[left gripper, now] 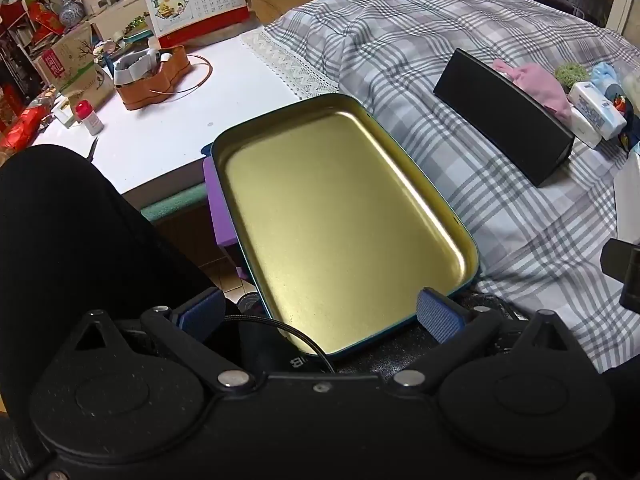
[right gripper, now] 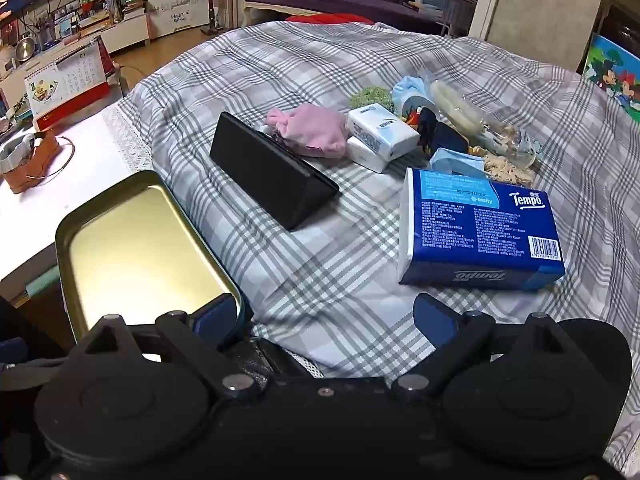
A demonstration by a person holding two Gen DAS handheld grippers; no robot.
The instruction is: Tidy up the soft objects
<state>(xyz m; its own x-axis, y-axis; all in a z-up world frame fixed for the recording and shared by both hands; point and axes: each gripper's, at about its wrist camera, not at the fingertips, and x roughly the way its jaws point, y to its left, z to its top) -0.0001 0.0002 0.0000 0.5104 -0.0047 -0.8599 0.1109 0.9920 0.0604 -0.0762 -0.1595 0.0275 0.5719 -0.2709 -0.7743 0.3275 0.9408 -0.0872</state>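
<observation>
fingers (left gripper: 440, 316) of both grippers wide apart, empty, near gold tin (left gripper: 340, 220)

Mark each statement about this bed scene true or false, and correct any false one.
1. The metal tin is empty. True.
2. The blue Tempo tissue pack lies inside the tin. False: it lies on the plaid bedcover, apart from the tin.
3. The right gripper is open and holds nothing. True.
4. The pink cloth sits just behind the black box. True.
5. The left gripper is shut on the small white tissue pack. False: it is open, above the tin's near end, holding nothing.
</observation>
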